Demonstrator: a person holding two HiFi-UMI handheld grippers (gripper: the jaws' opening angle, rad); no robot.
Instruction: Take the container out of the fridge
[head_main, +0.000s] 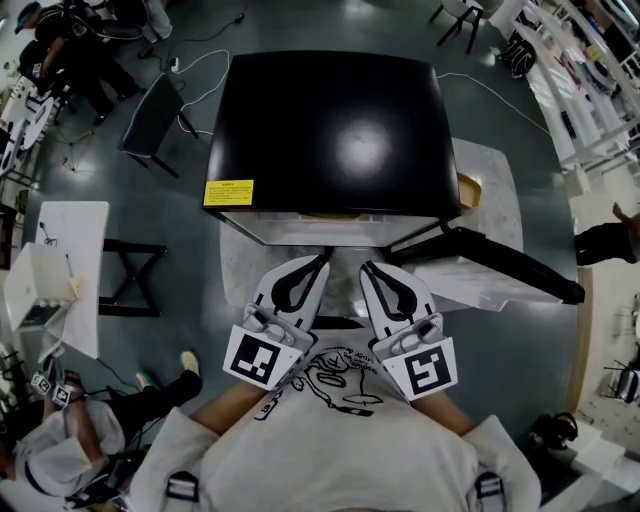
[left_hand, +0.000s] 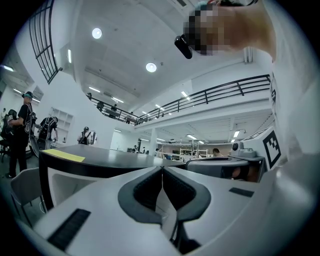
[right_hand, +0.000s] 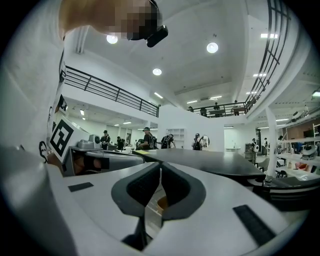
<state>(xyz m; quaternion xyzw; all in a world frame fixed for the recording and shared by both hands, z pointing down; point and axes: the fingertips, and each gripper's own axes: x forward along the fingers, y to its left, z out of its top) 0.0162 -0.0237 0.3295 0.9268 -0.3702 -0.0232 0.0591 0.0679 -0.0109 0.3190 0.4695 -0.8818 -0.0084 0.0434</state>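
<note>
Container not clearly visible: head view gave only a tan sliver (head_main: 330, 214) at the open front of the fridge (head_main: 330, 130), and the right gripper view showed a tan patch (right_hand: 163, 202) behind its jaws. One fridge, one door (head_main: 490, 262) swung open to the right, one yellow label (head_main: 228, 192) on top. Two grippers, left gripper (head_main: 318, 262) and right gripper (head_main: 368, 268), both closed on nothing, near the fridge front. Only the gripper views showed the balcony railing (left_hand: 215, 95).
</note>
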